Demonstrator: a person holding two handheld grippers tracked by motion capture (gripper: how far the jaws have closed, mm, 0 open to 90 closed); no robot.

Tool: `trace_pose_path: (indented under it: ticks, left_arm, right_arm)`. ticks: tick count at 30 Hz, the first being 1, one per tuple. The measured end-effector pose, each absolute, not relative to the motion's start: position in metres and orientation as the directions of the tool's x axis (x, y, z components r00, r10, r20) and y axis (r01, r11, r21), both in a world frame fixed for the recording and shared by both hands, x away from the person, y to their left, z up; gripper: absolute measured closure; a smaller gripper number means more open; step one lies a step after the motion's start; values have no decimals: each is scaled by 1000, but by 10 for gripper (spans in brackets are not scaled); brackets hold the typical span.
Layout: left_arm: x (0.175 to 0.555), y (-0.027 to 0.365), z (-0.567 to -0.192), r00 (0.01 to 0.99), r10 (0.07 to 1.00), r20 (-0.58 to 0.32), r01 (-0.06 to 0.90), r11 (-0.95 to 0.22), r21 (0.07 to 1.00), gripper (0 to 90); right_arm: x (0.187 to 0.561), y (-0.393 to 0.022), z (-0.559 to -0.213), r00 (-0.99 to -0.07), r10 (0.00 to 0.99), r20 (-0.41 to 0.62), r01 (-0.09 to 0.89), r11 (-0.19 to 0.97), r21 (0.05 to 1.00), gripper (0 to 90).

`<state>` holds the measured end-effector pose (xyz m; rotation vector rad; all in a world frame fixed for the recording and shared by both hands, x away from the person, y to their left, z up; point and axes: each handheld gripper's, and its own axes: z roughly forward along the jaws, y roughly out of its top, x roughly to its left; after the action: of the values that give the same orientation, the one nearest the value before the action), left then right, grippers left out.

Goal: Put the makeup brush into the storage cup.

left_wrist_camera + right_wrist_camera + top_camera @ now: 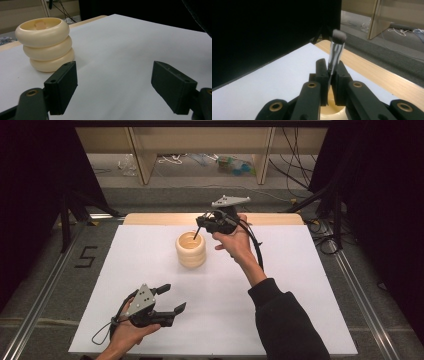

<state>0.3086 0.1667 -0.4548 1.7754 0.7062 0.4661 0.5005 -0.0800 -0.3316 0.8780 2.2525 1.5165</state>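
1. The right gripper (200, 226), in the upper middle of the high view, has its jaws clamped on a slim makeup brush (335, 53).
2. In the right gripper view the brush stands nearly upright between the jaws, bristle head at the top, handle running down toward the cream ringed holder (190, 249).
3. The holder sits on the white worktop (150, 320) directly below and slightly left of the jaws; the brush's lower end hangs over its open mouth.
4. The coming move probably turns on keeping the brush's long axis in line with that opening.
5. The left gripper (172, 299), lower left of the frame, rests with jaws apart and empty, well apart from the holder; the right hand is nearer.
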Motion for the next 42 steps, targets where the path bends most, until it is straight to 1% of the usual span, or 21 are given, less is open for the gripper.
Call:
trace_pose_path:
  ticks: [8, 15, 18, 26, 42]
  left_arm:
    - [309, 167, -454, 745, 666, -28, 224, -210, 952, 212]
    - [309, 167, -454, 745, 667, -29, 225, -210, 952, 212]
    - [309, 167, -454, 744, 667, -30, 224, -208, 952, 212]
    - [309, 167, -454, 744, 667, -29, 223, -207, 953, 212]
    - [308, 168, -453, 744, 667, -29, 222, -206, 953, 213]
  right_arm:
    - [508, -79, -335, -761, 640, 106, 348, 265, 899, 850]
    - [511, -75, -340, -760, 642, 96, 345, 275, 897, 851]
    - [513, -72, -341, -762, 639, 108, 356, 273, 894, 851]
    - [516, -62, -343, -763, 641, 84, 345, 294, 892, 850]
    - [523, -54, -356, -758, 649, 69, 370, 340, 864, 850]
